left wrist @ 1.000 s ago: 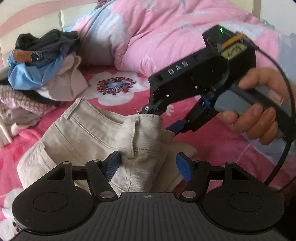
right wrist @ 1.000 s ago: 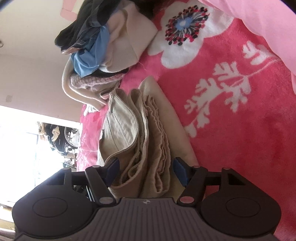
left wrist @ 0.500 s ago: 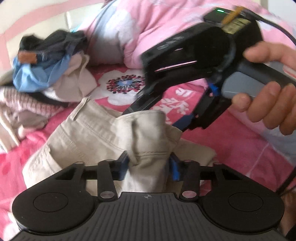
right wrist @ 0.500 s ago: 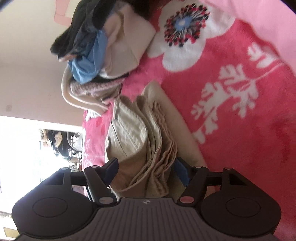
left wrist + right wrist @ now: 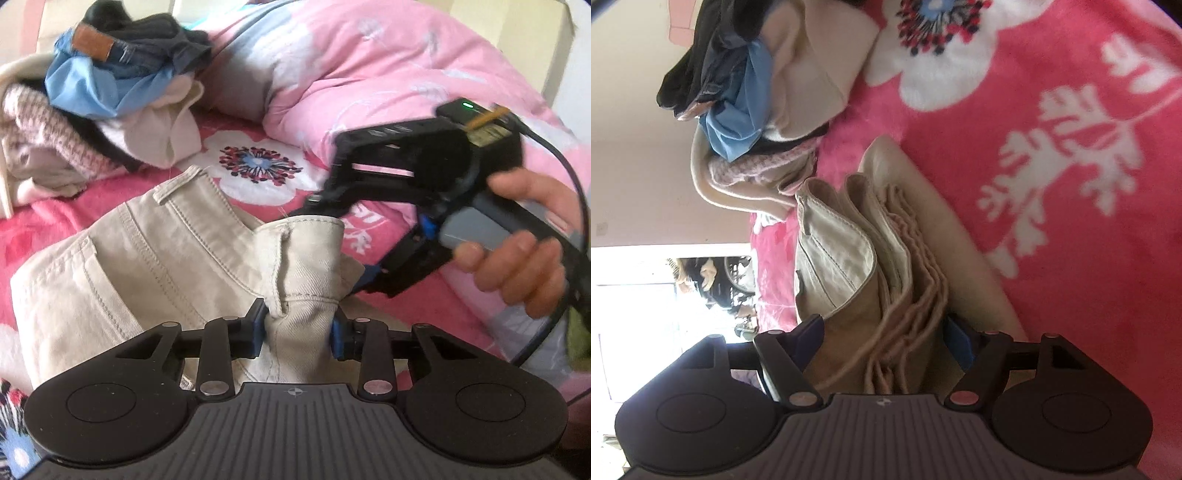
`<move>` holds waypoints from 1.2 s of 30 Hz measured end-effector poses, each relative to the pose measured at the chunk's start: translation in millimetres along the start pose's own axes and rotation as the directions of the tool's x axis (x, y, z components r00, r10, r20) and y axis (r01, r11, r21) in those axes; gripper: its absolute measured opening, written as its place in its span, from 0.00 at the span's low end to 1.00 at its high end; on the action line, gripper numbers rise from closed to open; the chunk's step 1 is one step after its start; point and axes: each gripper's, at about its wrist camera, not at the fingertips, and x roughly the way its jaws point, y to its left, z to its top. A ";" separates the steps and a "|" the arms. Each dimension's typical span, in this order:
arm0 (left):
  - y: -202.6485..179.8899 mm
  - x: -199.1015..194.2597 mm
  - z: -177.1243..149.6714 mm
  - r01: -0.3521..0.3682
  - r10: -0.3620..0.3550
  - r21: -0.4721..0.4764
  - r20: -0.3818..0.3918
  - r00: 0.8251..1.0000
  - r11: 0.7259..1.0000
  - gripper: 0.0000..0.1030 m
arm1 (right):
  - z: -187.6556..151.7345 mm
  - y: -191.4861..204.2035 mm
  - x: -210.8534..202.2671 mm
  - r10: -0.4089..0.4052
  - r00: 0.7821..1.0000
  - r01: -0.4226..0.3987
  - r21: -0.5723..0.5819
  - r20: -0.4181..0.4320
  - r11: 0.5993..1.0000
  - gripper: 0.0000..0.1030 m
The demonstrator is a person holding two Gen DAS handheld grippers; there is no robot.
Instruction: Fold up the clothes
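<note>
Beige trousers (image 5: 166, 258) lie folded on the pink flowered blanket (image 5: 44, 229). My left gripper (image 5: 297, 330) is closing, and its blue pads (image 5: 258, 328) press a bunched fold at the trousers' near end. In the left wrist view my right gripper (image 5: 343, 240) comes in from the right, held by a hand (image 5: 517, 258), with its fingers straddling the raised waistband corner. In the right wrist view the stacked layers of the trousers (image 5: 842, 266) fill the gap of the right gripper (image 5: 884, 332). Its jaws are opening and stand wide around the layers.
A heap of unfolded clothes (image 5: 110, 92), blue, dark, cream and pink knit, sits at the back left, also in the right wrist view as the clothes heap (image 5: 757, 92). A pink quilt (image 5: 369, 74) is bunched behind. A black cable (image 5: 569, 177) trails from the right gripper.
My left gripper has moved onto the trousers and closed on the bunched fold. The right gripper has pushed further over the stacked layers, and its jaws have widened a little.
</note>
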 end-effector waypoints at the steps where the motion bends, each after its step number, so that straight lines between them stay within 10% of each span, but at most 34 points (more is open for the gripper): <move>1: -1.0 0.0 -0.2 -0.004 0.004 0.013 0.003 1.000 1.000 0.30 | 1.7 -0.1 4.0 0.008 1.000 -0.008 -0.002 -0.003 1.000 0.71; 5: -6.1 -1.5 -2.3 -0.015 0.014 0.068 0.014 1.000 0.998 0.28 | -2.1 7.2 6.0 0.006 1.000 -0.005 -0.068 0.018 0.998 0.32; 8: -15.1 -7.8 -5.1 -0.031 0.026 0.132 0.036 0.999 0.991 0.28 | -14.6 16.8 -8.4 0.002 0.998 0.008 -0.161 0.061 0.987 0.27; 21: -58.8 -8.4 -23.2 -0.117 0.084 0.412 0.097 0.992 0.904 0.37 | -34.7 31.4 -29.2 0.023 0.990 0.042 -0.441 0.141 0.896 0.26; 30: -51.4 5.9 -22.1 -0.088 0.102 0.307 -0.031 0.994 0.948 0.50 | -15.0 -11.5 -17.8 0.003 0.995 0.030 -0.321 0.101 0.946 0.34; 36: -43.9 -17.4 -20.3 -0.056 0.063 0.246 -0.020 0.998 0.968 0.58 | -29.9 31.0 -36.5 -0.106 0.967 0.212 -0.496 0.233 0.842 0.48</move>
